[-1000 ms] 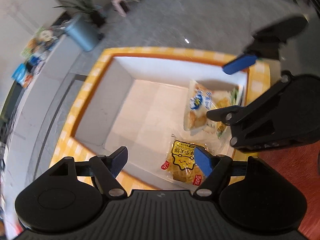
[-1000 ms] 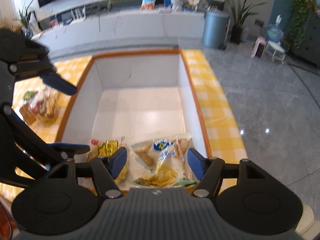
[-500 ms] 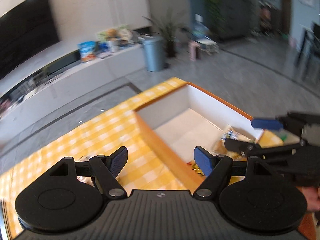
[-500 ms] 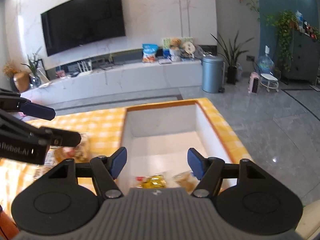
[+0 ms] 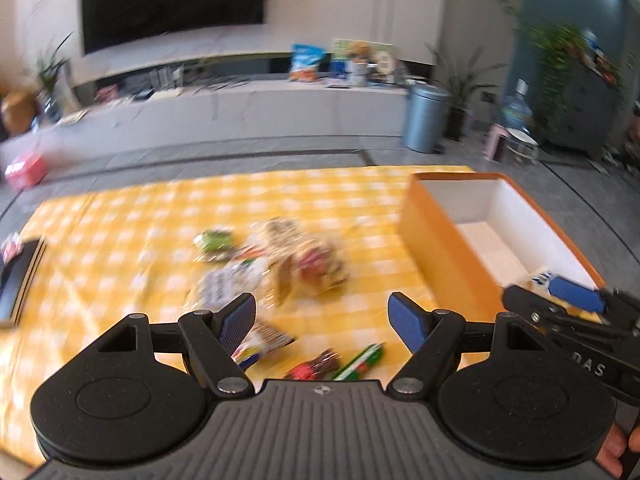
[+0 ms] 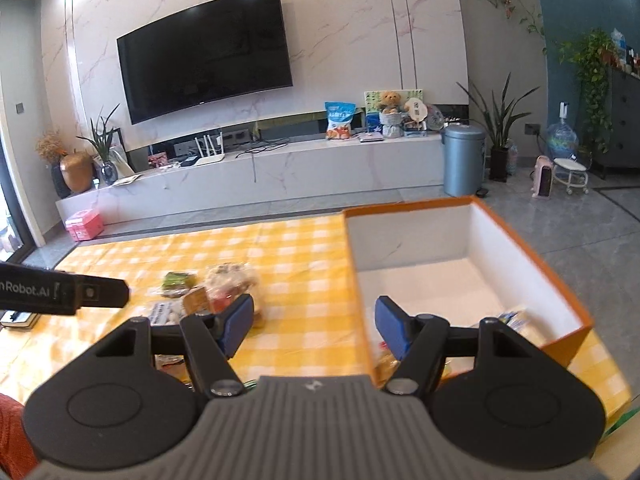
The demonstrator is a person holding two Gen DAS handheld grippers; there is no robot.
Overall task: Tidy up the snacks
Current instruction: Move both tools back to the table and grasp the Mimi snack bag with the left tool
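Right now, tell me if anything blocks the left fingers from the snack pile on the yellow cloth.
Nothing visible does. The left gripper is open and empty, and only bare checked tablecloth lies between it and the snack pile. The orange box stands off to the right, beside that path.

tablecloth (image 6: 296,248): yellow-and-white check
box (image 6: 560,292): orange outside, white inside
gripper pads (image 6: 394,330): blue
bin (image 6: 464,160): grey-blue
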